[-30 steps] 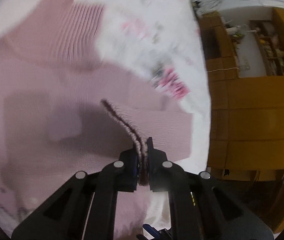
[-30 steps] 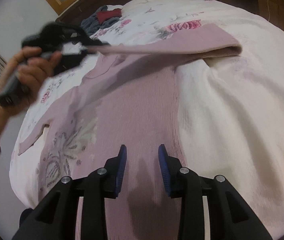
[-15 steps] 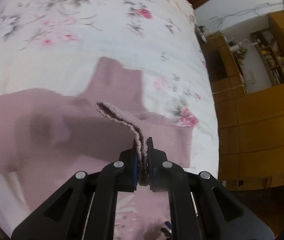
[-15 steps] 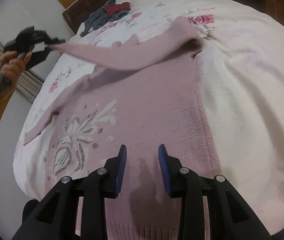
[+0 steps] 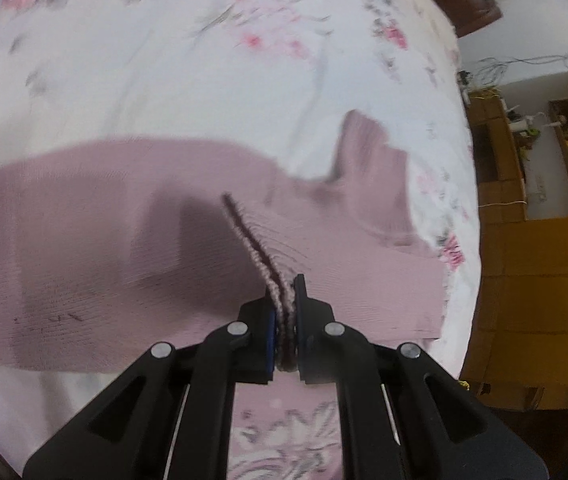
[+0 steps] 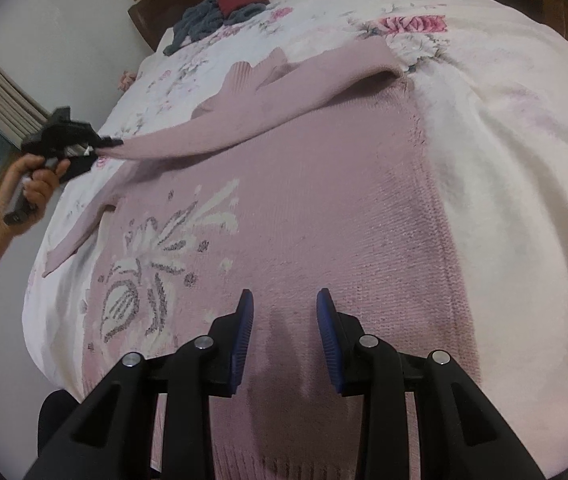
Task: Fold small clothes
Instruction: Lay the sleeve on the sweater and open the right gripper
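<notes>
Pink knit sweater [image 6: 323, 208] lies flat on the bed [image 6: 523, 160], its sleeve [image 6: 244, 120] stretched crosswise over the chest toward the left gripper [image 5: 284, 316], whose fingers pinch the cuff. The right gripper [image 6: 284, 320] hovers wide and empty above the hem.

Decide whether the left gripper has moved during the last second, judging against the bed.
Yes. The left gripper, clamped on the sleeve, has moved leftward toward the bed's left edge.
</notes>
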Motion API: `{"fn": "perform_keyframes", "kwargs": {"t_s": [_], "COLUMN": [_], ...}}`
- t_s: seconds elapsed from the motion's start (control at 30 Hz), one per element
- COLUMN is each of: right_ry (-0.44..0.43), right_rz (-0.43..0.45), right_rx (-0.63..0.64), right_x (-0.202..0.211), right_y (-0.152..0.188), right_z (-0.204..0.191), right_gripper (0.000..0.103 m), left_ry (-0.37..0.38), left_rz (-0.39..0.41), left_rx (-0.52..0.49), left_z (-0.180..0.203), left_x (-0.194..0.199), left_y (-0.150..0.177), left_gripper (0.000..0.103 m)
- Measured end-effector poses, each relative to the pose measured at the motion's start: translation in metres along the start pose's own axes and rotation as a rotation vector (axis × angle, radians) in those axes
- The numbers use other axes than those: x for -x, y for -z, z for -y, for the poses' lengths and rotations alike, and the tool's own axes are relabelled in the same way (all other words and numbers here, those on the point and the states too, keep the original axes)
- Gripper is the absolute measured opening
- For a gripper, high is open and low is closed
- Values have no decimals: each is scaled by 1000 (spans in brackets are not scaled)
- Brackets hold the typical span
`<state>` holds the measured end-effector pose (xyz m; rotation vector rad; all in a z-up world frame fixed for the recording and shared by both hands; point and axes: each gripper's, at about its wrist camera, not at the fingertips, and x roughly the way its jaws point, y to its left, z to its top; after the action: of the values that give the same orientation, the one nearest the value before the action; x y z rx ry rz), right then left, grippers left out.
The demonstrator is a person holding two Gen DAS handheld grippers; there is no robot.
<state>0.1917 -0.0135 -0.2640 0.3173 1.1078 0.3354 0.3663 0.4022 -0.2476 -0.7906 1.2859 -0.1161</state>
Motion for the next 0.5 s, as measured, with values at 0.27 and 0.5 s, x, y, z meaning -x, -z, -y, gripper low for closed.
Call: {"fn": "perform_keyframes", "kwargs": {"t_s": [0.27,0.5], "right_ry": [-4,-23], "right_rz": [3,4], "right_rx": [19,35], "right_x": [0,-1], "right_y": [-7,-8], "right_z": [-7,-18], "right_gripper": [34,34], "left_ry": [-236,-43], "left_rz": [18,139], "left_rx": [23,-67], "left_z": [-31,22], "left_x": [-25,-10], "left_y": [7,28], "left_gripper": [25,75]}}
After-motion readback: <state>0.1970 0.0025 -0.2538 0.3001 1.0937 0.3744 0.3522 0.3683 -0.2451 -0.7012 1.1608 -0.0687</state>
